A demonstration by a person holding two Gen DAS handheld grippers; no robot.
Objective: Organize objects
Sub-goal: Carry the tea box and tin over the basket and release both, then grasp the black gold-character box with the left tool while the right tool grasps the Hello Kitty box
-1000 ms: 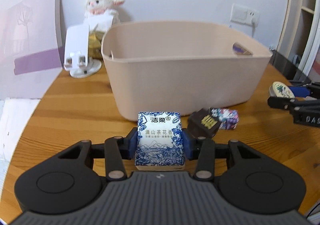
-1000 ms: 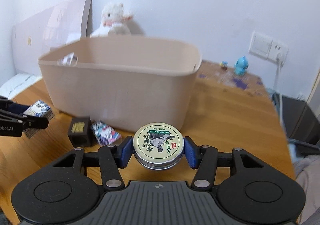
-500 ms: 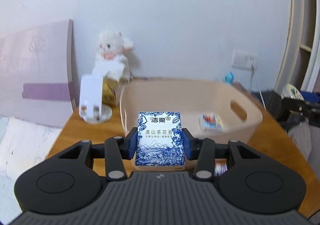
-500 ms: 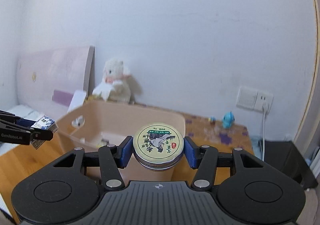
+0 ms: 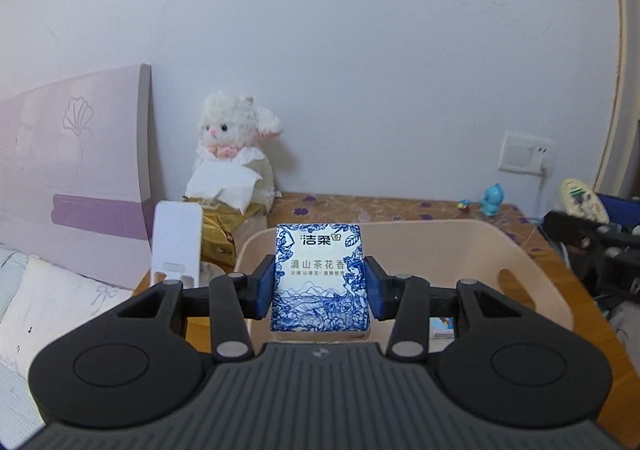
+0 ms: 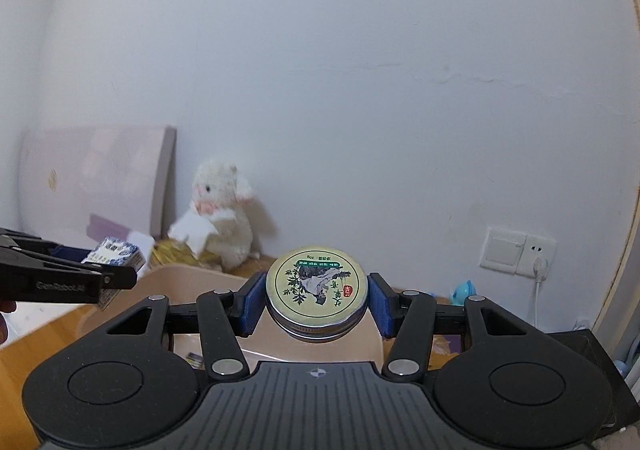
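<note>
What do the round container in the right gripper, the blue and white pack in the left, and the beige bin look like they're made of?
Round tin: likely metal, with a shiny silver rolled rim and printed lid. Tissue pack: probably soft glossy plastic film, showing printed blue pattern and glare. Bin: seemingly molded matte plastic, with smooth walls and a cut-out handle.

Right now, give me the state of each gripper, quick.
Left gripper: closed on the tissue pack, above the bin.
Right gripper: closed on the round tin.

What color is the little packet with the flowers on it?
The tissue packet is white with a blue flower-and-mountain pattern, like painted china. The left wrist view shows it best.
</note>
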